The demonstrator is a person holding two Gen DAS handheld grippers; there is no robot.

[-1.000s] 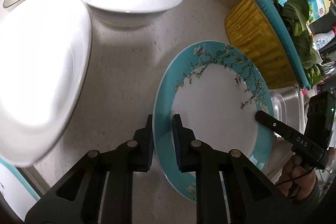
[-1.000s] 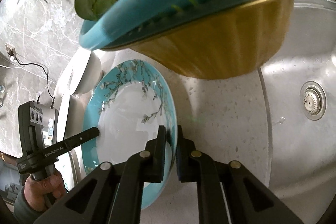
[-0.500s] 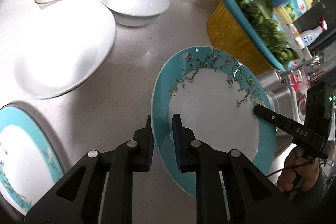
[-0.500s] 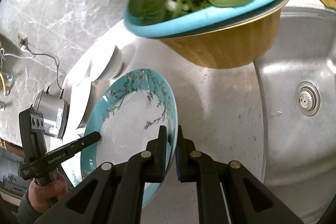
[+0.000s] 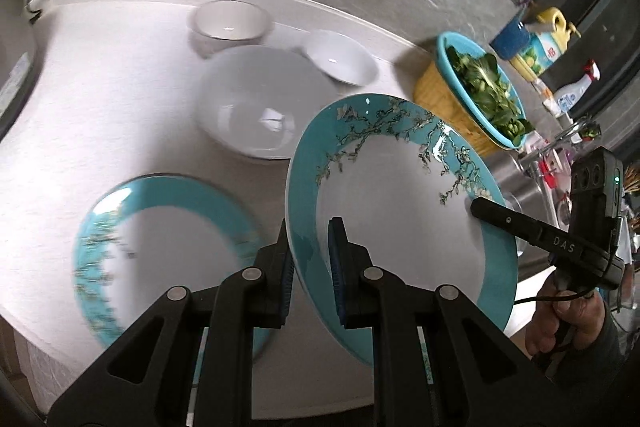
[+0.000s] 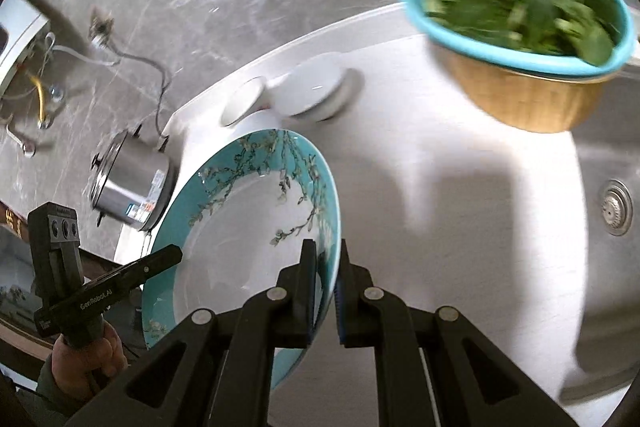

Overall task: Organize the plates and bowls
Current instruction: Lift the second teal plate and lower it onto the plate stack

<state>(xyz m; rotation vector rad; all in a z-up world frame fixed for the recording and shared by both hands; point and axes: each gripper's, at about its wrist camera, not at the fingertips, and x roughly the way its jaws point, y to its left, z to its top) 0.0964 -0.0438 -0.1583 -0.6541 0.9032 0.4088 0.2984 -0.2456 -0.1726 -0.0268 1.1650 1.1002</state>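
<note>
Pale speckled stone table (image 5: pixel 120 99), glossy white round bowls at the back. Both grippers are clamped on one shiny teal-rimmed blossom plate (image 5: pixel 400 227), held tilted above the table: left gripper (image 5: pixel 310 267) on its near rim, right gripper (image 6: pixel 326 291) on the opposite edge.

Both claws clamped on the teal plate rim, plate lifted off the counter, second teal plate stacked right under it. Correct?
Not quite. The left claw and right claw do clamp the lifted plate, but the second plate lies on the counter off to the side, not stacked under it. The left wrist view shows this.
</note>
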